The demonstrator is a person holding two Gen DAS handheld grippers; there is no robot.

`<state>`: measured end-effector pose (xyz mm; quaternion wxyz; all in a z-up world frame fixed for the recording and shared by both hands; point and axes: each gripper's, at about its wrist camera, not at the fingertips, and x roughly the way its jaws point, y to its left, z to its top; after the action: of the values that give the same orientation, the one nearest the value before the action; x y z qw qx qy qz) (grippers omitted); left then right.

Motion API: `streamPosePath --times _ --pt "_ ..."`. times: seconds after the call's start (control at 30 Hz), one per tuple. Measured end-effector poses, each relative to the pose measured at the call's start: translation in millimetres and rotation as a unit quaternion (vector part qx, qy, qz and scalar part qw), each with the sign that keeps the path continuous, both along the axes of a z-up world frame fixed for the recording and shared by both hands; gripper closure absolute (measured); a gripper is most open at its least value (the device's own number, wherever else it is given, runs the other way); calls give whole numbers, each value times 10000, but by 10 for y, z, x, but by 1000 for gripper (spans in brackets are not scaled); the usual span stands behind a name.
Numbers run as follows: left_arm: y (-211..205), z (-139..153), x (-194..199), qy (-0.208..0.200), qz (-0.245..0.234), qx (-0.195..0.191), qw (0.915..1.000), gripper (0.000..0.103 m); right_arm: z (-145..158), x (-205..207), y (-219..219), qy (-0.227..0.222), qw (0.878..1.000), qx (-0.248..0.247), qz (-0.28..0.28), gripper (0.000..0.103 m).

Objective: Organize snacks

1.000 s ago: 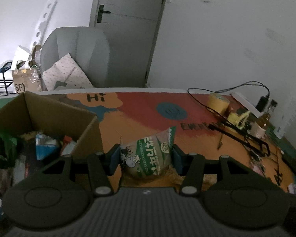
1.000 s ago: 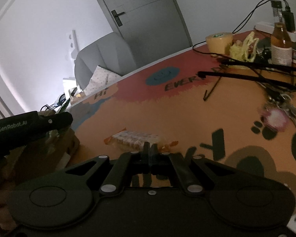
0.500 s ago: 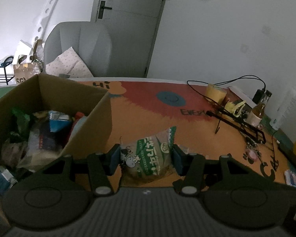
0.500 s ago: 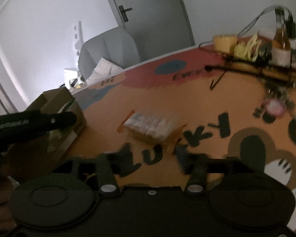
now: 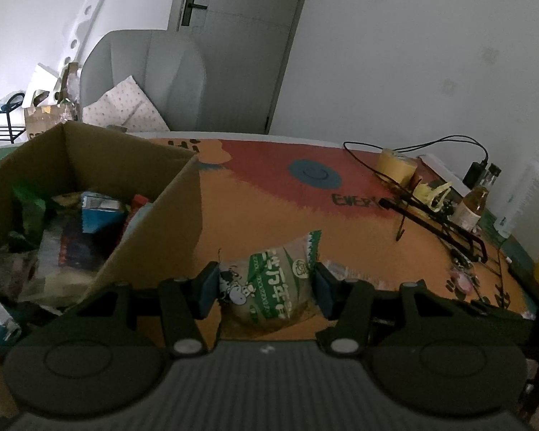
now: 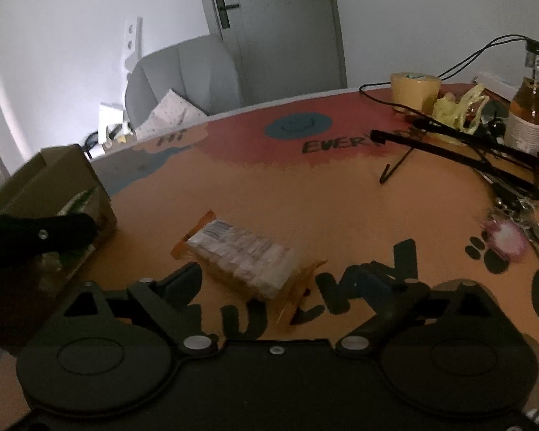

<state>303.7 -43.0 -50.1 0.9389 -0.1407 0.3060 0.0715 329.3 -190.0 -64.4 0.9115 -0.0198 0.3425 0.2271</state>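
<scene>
My left gripper (image 5: pixel 266 285) is shut on a green and white snack bag (image 5: pixel 273 289) and holds it above the table, just right of a cardboard box (image 5: pixel 161 215) that holds several snacks. My right gripper (image 6: pixel 280 283) is open and low over the table, its fingers on either side of a clear and orange cracker packet (image 6: pixel 244 256) that lies on the orange mat. The left gripper's body (image 6: pixel 39 233) and the box (image 6: pixel 50 179) show at the left of the right wrist view.
A tape roll (image 6: pixel 415 88), a yellow bag (image 6: pixel 456 107), a glass bottle (image 6: pixel 528 107), a black folding stand (image 6: pixel 467 147), cables and keys (image 6: pixel 506 233) crowd the table's right side. A grey chair (image 5: pixel 143 79) stands beyond the far edge.
My right gripper has opened and moved forward around the cracker packet. My left gripper has lifted the snack bag and shifted toward the box.
</scene>
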Motion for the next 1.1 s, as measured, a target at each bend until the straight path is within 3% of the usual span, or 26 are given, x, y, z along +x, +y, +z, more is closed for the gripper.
streamPosePath --times 0.23,0.33,0.53,0.57,0.6,0.7,1.1 --pt "-5 -44 85 47 -30 39 10000 49 -52 103 107 -101 9998 -164 17 9" --pt "-11 -72 126 89 -46 42 9999 49 -55 148 126 -153 9997 -171 19 14" --pt "-4 -95 181 138 -48 -14 9999 49 -37 232 138 -234 9995 -190 -30 45" --pt "0 -92 179 133 -49 -12 9999 49 -32 224 137 -249 9995 -199 -24 61" --pt "0 -93 182 133 -50 -14 9999 49 -31 224 135 -243 9995 -215 3 69" --pt "5 -73 172 106 -57 -8 9999 49 8 203 100 -89 9999 -43 83 70" --pt "60 186 -15 -179 -71 32 9998 49 312 -56 167 -299 9994 160 99 70"
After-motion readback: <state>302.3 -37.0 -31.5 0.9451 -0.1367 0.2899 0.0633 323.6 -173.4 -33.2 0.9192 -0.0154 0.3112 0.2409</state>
